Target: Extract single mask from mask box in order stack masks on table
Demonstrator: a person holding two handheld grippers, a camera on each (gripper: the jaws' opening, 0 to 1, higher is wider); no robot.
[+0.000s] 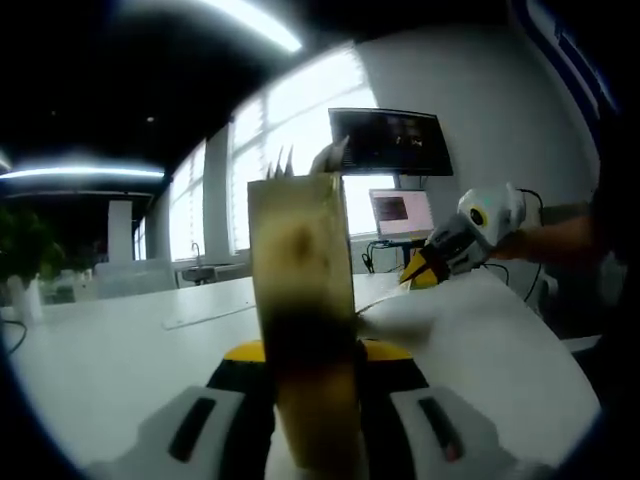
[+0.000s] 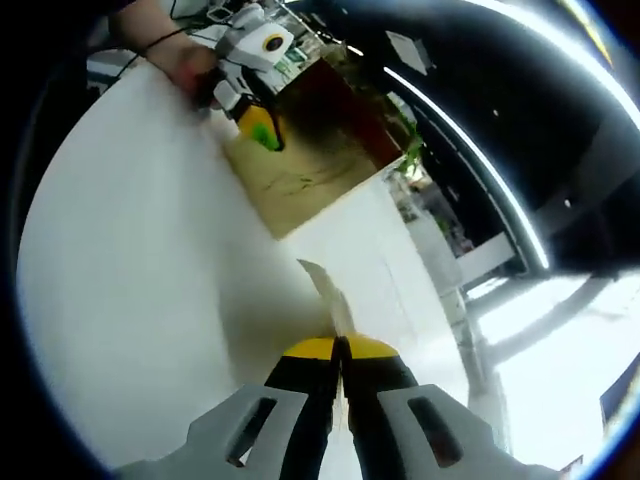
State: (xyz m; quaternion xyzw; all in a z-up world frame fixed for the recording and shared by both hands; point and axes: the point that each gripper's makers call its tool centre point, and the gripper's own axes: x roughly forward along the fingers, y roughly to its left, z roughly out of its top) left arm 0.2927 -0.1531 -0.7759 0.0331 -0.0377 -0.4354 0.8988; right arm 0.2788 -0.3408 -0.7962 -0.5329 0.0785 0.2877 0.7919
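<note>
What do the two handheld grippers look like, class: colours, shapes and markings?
Each gripper has black jaws with yellow tips rising from pale grey housings with dark slots: left gripper, right gripper. Seen from the left gripper view, the right gripper's body is white-grey with a yellow-ringed round mark.

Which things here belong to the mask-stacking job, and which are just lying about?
Job:
- mask box, held by left gripper
- mask, pinched by right gripper
- table

Lying about:
- monitor
- laptop
- plant
</note>
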